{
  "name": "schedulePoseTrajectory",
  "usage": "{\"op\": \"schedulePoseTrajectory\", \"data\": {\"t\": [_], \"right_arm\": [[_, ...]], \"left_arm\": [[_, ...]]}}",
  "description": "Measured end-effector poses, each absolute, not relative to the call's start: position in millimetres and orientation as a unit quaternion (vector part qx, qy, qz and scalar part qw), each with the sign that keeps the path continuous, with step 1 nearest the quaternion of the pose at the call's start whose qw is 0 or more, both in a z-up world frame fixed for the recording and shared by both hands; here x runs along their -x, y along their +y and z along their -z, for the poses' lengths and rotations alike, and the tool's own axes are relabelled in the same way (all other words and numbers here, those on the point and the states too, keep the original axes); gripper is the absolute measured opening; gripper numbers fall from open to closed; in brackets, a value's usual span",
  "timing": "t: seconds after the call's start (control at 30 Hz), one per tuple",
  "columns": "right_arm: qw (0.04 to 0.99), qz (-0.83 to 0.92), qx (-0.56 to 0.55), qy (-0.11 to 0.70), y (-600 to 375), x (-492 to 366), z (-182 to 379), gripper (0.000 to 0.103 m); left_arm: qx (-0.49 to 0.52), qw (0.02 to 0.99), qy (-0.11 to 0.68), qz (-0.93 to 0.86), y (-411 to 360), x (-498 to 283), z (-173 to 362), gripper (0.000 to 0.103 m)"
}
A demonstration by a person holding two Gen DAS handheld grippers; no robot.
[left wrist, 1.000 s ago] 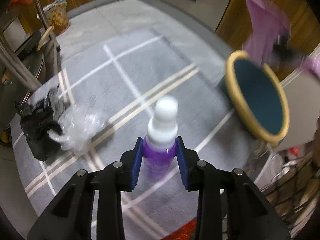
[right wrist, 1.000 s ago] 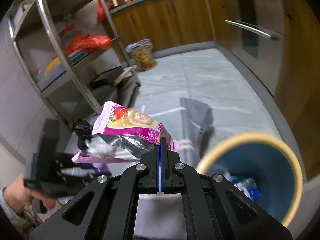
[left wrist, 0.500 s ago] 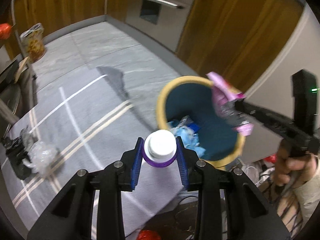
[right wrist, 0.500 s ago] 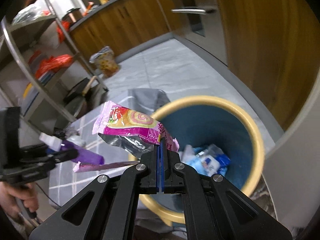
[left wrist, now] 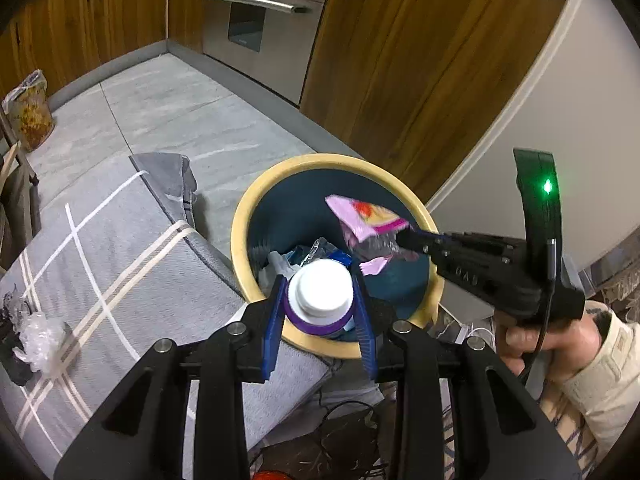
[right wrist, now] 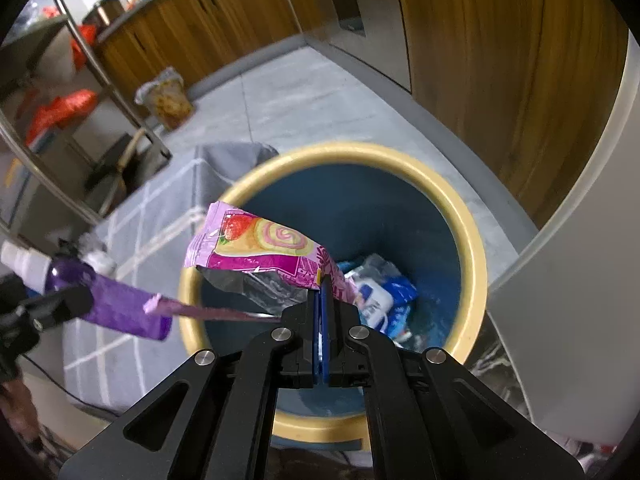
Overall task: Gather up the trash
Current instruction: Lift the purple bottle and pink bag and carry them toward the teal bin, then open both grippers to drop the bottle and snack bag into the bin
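Note:
My left gripper (left wrist: pixel 320 320) is shut on a purple bottle with a white cap (left wrist: pixel 320 294), held over the near rim of the yellow-rimmed blue bin (left wrist: pixel 240 216). My right gripper (right wrist: pixel 322 300) is shut on a pink snack wrapper (right wrist: pixel 256 246), which hangs over the bin (right wrist: pixel 476 248). In the left wrist view the right gripper (left wrist: pixel 404 238) holds the wrapper (left wrist: pixel 362 216) above the bin's mouth. From the right wrist view the bottle (right wrist: pixel 108 300) shows at the left, outside the rim. Blue and white trash (right wrist: pixel 380 292) lies at the bin's bottom.
A grey checked rug (left wrist: pixel 104 280) covers the floor left of the bin. Crumpled clear plastic (left wrist: pixel 38 336) and a black bag (left wrist: pixel 10 344) lie on it. Wooden cabinets (left wrist: pixel 400 60), an oven front (left wrist: pixel 256 4) and a metal rack (right wrist: pixel 80 68) ring the area. A snack bag (left wrist: pixel 30 116) stands by the wall.
Both grippers have swung from the rug to the bin. The bottle now hangs at the near rim, and the wrapper has come down over the opening.

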State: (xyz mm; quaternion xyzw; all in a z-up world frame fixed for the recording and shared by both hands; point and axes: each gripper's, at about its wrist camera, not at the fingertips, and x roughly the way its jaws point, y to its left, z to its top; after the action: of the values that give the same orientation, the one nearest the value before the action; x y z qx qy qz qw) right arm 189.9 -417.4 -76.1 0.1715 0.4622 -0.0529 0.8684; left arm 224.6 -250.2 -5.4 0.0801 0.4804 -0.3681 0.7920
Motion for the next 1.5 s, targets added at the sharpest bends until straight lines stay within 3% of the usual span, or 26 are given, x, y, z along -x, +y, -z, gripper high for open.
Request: {"op": "schedulePoseTrajectory", "data": {"t": [0.37, 0.53, 0.93, 1.03, 1.27, 1.5], "right_arm": [[0.851, 0.081, -0.152, 0.495, -425.7, -189.1, 92.1, 0.005], [0.850, 0.089, -0.156, 0.495, -429.2, -186.5, 91.3, 0.024], [0.860, 0.074, -0.162, 0.479, -421.9, -188.5, 80.5, 0.028], [0.860, 0.075, -0.166, 0.477, -422.9, -187.7, 80.0, 0.028], [0.861, 0.075, -0.170, 0.474, -423.3, -188.3, 78.2, 0.028], [0.865, 0.077, -0.167, 0.467, -421.3, -187.6, 75.6, 0.045]], "left_arm": [[-0.091, 0.768, 0.526, 0.354, -281.3, -236.0, 54.3, 0.032], [-0.114, 0.757, 0.541, 0.348, -289.5, -233.5, 71.3, 0.032], [-0.132, 0.748, 0.548, 0.350, -292.5, -229.0, 80.4, 0.034], [-0.143, 0.751, 0.539, 0.353, -296.3, -225.5, 77.5, 0.048], [-0.148, 0.758, 0.526, 0.357, -296.1, -222.0, 70.2, 0.053], [-0.143, 0.772, 0.509, 0.353, -283.4, -221.0, 57.4, 0.069]]}}
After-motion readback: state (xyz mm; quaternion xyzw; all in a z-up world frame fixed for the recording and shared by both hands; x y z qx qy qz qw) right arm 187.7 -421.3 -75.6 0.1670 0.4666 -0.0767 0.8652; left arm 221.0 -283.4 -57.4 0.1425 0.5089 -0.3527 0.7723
